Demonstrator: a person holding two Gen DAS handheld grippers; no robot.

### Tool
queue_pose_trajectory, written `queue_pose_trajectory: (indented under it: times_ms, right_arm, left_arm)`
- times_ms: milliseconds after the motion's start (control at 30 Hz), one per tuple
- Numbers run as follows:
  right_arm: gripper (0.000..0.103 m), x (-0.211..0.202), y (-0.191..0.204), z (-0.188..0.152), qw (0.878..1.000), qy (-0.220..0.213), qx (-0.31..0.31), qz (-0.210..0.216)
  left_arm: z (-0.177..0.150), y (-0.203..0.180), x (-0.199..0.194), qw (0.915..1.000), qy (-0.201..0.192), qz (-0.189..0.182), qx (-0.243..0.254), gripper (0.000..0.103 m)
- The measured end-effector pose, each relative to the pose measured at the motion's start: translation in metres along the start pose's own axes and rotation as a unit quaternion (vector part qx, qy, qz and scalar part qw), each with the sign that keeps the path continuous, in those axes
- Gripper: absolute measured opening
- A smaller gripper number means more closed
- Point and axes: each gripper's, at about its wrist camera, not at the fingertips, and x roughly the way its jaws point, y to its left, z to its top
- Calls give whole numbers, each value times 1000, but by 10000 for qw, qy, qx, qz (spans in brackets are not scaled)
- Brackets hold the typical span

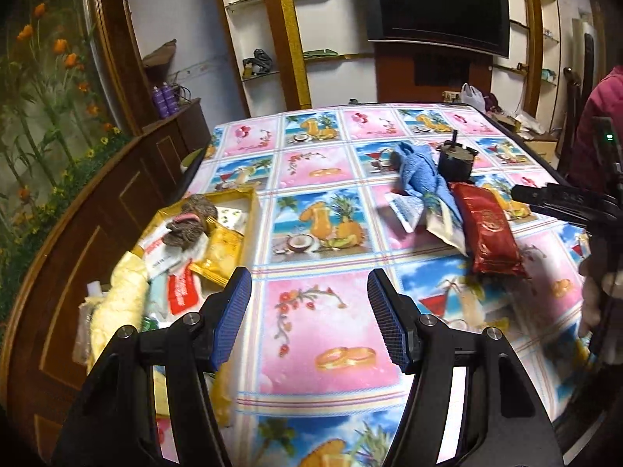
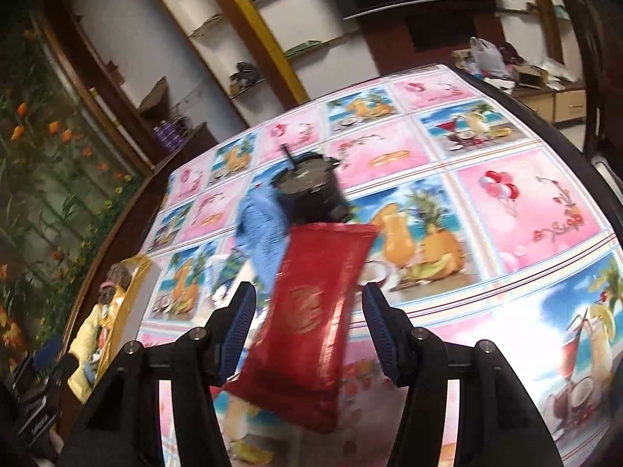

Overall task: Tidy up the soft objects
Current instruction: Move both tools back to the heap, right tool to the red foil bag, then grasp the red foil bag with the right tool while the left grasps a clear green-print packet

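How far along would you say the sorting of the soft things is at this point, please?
Partly done: the yellow box already holds packets and a brown plush. In hand: nothing yet; the right hand-held gripper is open around the red packet. Left: that packet, the blue cloth and white sachets. The left hand-held gripper is open, empty.

The red packet (image 2: 311,323) is glossy foil with a crinkled sheen. The blue towel (image 1: 418,173) is soft, matt, nubbly cloth. The tablecloth (image 1: 323,179) looks like smooth, shiny printed plastic. The gripper pads (image 1: 235,313) are blue with a ribbed texture, on matt black plastic arms.
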Motion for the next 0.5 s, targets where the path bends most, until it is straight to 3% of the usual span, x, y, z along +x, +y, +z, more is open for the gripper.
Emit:
queue_pose_trajectory:
  times_ms: [233, 367, 500]
  right_arm:
    - [57, 28, -7, 13, 9991, 183, -37, -387]
    - [57, 42, 5, 16, 9990, 318, -104, -309]
    - [66, 65, 22, 14, 9955, 615, -380, -620]
  left_arm:
    - [-12, -9, 5, 9992, 56, -372, -100, 62]
    - [-14, -6, 5, 9987, 50, -469, -204, 62]
    - [-16, -2, 6, 9976, 90, -600, -319, 62]
